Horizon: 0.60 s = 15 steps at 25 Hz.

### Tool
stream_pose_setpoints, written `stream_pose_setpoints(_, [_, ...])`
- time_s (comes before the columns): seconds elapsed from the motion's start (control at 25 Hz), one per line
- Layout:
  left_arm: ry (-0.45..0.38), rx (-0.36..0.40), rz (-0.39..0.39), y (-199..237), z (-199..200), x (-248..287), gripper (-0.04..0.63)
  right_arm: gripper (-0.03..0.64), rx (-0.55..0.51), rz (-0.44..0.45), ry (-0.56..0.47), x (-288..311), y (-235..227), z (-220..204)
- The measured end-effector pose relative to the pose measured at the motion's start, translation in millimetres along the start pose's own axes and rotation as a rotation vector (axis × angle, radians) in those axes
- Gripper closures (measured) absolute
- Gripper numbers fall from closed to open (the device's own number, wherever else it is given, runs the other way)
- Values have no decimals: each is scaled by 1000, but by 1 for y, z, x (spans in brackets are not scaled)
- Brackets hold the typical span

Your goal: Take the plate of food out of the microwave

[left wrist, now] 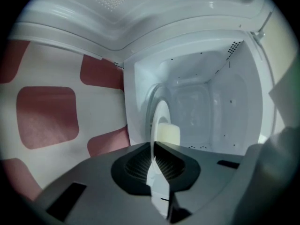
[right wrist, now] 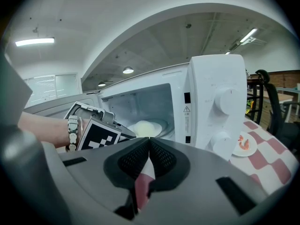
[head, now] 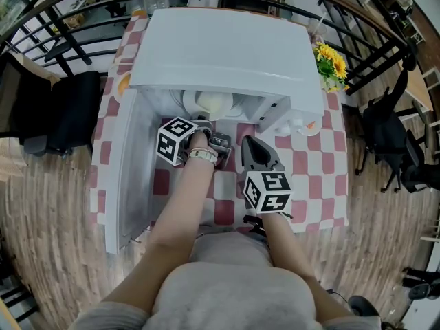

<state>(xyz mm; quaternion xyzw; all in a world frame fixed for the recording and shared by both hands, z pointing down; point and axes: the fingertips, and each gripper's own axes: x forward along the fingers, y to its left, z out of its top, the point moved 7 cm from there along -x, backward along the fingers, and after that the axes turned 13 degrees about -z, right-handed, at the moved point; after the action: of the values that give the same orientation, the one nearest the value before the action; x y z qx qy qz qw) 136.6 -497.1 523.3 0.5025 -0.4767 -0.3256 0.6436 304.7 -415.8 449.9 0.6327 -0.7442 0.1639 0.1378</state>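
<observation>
half done: microwave door [head: 127, 177] is open, left gripper [left wrist: 153, 148] pinches the plate [left wrist: 161, 112] inside, not out yet; right gripper [right wrist: 149, 143] pressed together.

bright even light, fisheye edges, soft focus

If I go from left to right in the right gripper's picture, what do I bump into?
Bracelet on the wrist → marker cube → plate of food → microwave knobs → little side plate → dark chair.

Wood-plank floor [head: 41, 218] (black chairs [head: 72, 108] nearby)
</observation>
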Motion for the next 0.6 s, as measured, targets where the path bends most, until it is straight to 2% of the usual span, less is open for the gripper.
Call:
stream_pose_setpoints(0.28, [-4, 27, -135, 1, 0, -6, 581, 592, -2, 2, -18, -5, 4, 3])
stream_pose_setpoints(0.6, [-6, 48, -196, 12, -1, -20, 581, 594, -5, 12, -70, -15, 8, 6])
